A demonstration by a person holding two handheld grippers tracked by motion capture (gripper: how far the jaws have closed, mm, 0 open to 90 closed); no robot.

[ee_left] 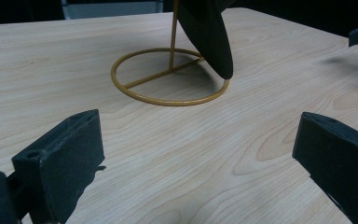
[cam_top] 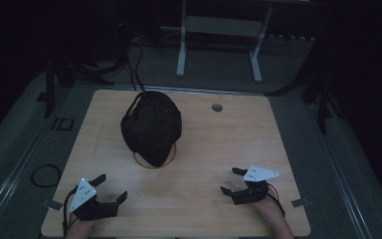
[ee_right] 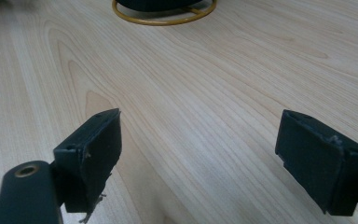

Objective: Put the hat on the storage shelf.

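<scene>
Left gripper (cam_top: 111, 188), right gripper (cam_top: 230, 180): wide, empty

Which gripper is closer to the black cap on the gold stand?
Left, by a little. The left gripper sits at the table's near left corner, its jaws open, below the black cap. The right gripper rests farther off, toward the near right, jaws open too.
</scene>
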